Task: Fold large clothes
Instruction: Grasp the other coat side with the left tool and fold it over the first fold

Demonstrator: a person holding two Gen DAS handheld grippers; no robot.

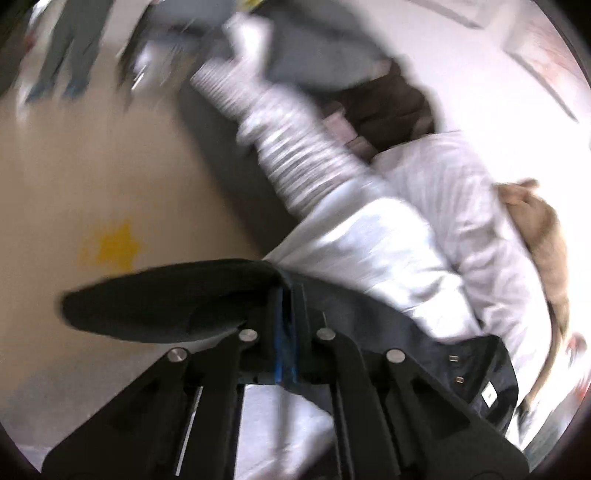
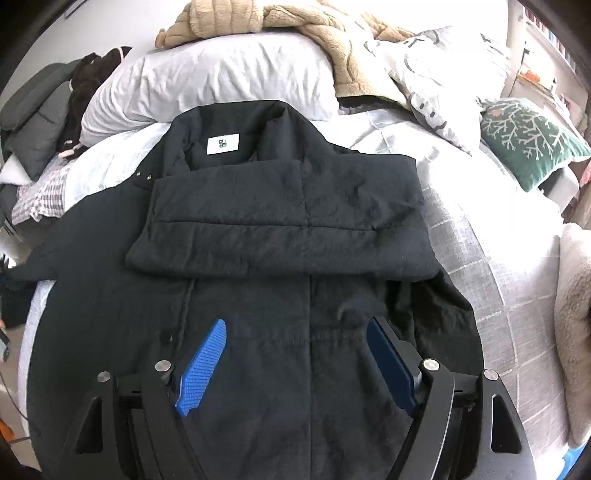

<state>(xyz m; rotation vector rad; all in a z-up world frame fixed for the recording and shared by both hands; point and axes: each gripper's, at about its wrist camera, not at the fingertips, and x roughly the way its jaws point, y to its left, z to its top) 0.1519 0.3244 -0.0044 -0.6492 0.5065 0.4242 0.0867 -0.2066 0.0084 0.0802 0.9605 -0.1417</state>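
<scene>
The left gripper [image 1: 286, 317] points slantwise down over the edge of the bed [image 2: 480, 236], and its blue fingers [image 1: 284, 347] are pressed together on a fold of the black coat [image 2: 288, 206]. The pinched cloth bulges out to the left of the fingers as a dark flap above the tan floor [image 1: 92, 166]; the view is blurred.

The right gripper [image 2: 295, 354] tilts steeply down over the coat, its ribbed blue fingers [image 2: 201, 373] spread wide with nothing between them but the cloth lying below. Whether their tips touch the coat I cannot tell.

The coat lies flat on the bed, collar away from the camera, a white label [image 2: 223, 144] showing inside the neck. One sleeve [image 2: 288, 225] is folded across the chest in a broad band; the lower body, with a seam down the middle, spreads just beneath the right fingers.

Beyond the collar sits a white pillow [image 2: 221, 81], then a beige blanket [image 2: 295, 22]; a green cushion [image 2: 528, 136] lies far right.
</scene>
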